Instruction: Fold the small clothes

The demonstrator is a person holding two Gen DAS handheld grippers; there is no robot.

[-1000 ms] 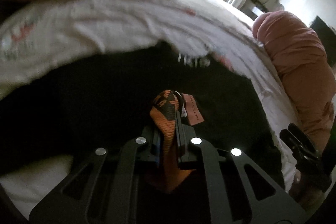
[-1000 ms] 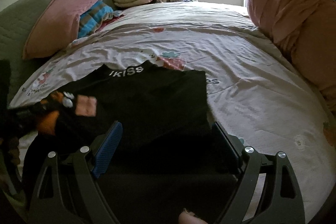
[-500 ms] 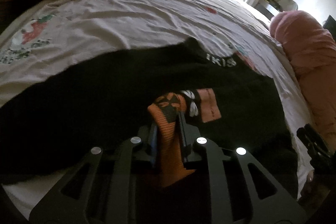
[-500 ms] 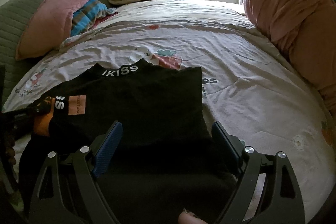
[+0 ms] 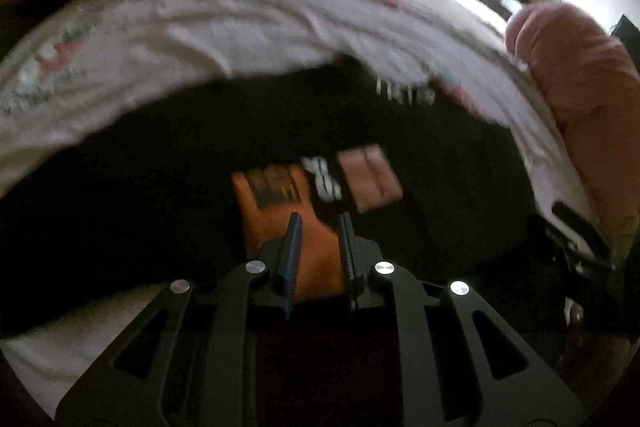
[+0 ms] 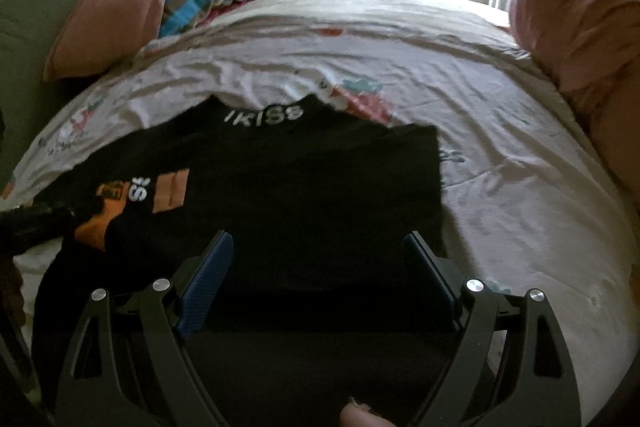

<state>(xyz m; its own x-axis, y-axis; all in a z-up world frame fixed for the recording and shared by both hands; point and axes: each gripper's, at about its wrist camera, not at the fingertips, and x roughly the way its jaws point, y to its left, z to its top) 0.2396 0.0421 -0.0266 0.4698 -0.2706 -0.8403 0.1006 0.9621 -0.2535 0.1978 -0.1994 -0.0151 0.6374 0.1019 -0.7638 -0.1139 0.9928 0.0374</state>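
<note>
Black clothing, a small garment with white lettering on its band, lies spread on the bed, on the pale printed sheet. It is the landmark for everything else. At its near left corner, an orange patterned strip of the same garment lies flat beside a pinkish label.

The left gripper sits over that orange strip. Its jaws are narrow, with the orange cloth showing between them. The gap looks slightly looser than a firm pinch, so the cloth seems to be in the course of being let go, laid down on the black fabric as a folded-over edge.

The right gripper hovers over the garment's near edge, close to its right side. Its jaws stand wide apart and hold nothing; only dark fabric shows beneath them. It looks placed to take hold of that side next.

Beyond the garment, toward the headboard, a pink pillow leans with a striped blanket beside it. A rolled pink quilt runs along the bed to the garment's right.
</note>
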